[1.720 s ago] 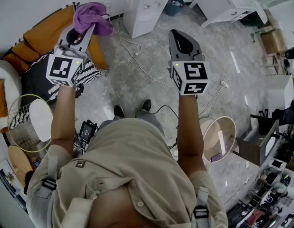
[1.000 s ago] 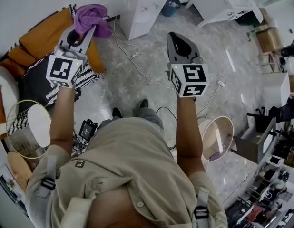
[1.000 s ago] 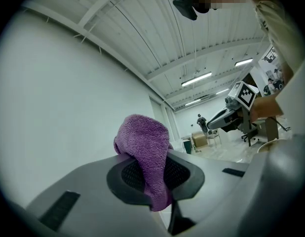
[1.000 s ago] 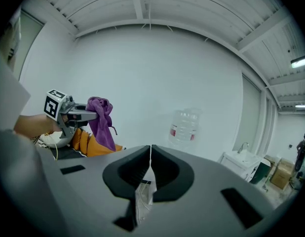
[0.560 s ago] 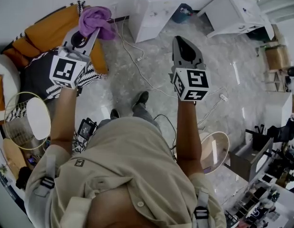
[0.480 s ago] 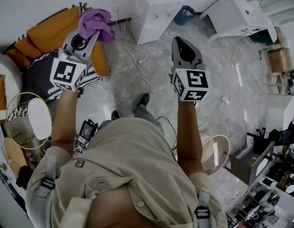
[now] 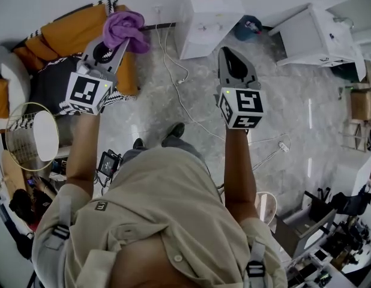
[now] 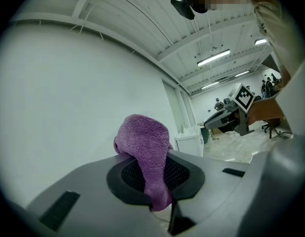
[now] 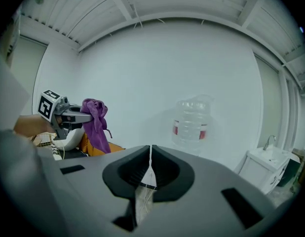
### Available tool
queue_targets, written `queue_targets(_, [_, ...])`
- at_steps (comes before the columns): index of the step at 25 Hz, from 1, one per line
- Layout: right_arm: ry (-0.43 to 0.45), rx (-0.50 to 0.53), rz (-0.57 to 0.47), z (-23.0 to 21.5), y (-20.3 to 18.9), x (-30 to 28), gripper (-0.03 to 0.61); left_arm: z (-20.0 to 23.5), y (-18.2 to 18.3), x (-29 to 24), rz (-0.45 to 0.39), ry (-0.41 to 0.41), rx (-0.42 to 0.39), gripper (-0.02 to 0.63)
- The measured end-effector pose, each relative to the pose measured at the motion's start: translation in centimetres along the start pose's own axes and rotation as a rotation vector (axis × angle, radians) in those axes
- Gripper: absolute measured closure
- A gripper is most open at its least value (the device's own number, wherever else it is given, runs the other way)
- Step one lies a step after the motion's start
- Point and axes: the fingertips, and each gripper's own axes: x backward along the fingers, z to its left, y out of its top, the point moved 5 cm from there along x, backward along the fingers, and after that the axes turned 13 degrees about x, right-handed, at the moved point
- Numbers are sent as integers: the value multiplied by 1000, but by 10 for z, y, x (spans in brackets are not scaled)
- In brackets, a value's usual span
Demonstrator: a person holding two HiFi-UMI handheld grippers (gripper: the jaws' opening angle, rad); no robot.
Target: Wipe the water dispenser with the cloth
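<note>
My left gripper (image 7: 113, 44) is shut on a purple cloth (image 7: 125, 29), which bunches over its tip above the orange sofa. In the left gripper view the cloth (image 8: 142, 142) hangs down between the jaws. The white water dispenser (image 7: 209, 20) stands against the wall ahead, between the two grippers. My right gripper (image 7: 225, 50) is shut and holds nothing, a short way in front of the dispenser. In the right gripper view, a clear water bottle (image 9: 192, 125) with a red label rises beyond the right gripper (image 9: 150, 154). The cloth (image 9: 95, 122) shows at the left.
An orange sofa (image 7: 71, 32) with a black-and-white cushion (image 7: 50, 83) lies at the left. White cables (image 7: 173, 71) trail across the marble floor. A blue bucket (image 7: 248, 26) and a white table (image 7: 317, 35) stand right of the dispenser. A round wire basket (image 7: 32, 137) sits at the far left.
The person has stepped forward, so the dispenser is nearer and further into the head view. Both grippers stay raised; the left keeps its hold on the cloth.
</note>
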Motion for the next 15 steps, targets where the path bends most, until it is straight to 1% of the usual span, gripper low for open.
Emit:
queue_targets(7, [23,-10,-14,-52,-21,-9,551,-23,3,-44,15,32,-11,555])
queue_targets(15, [-2,-39,-16,-96,-47,6,551,-48,0,-88,39,24,-9,555])
